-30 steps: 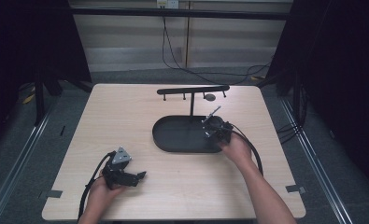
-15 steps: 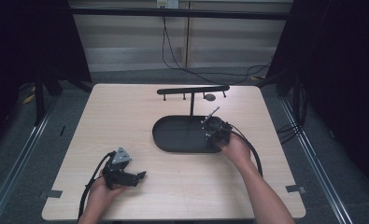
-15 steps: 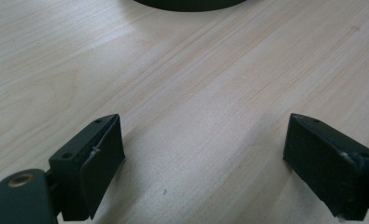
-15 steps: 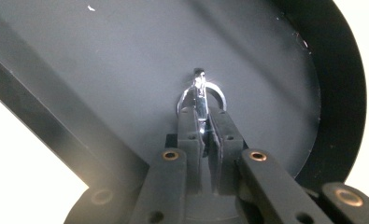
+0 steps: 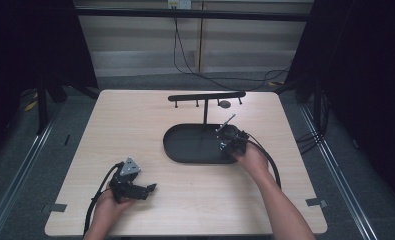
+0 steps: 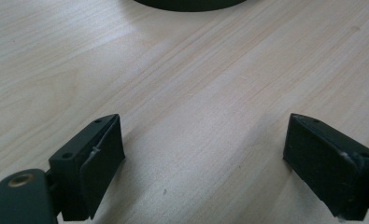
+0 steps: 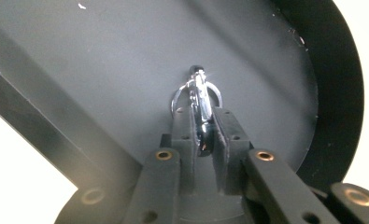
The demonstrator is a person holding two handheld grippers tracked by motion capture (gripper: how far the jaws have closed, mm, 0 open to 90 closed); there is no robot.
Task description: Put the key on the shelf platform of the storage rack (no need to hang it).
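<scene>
Firmly, right gripper [image 7: 202,133] pinches (probably) a keyring clip [image 7: 198,95] over tray [image 7: 126,56].

No writing, label, brand, number or sign can be read anywhere here: none on the pale wooden table [image 5: 135,130], the black oval tray [image 5: 190,145], the grippers, or the dim wall at the top of the frame.

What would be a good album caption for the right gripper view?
Right tool shut on a shiny metal clip with key ring, over the black tray.
</scene>
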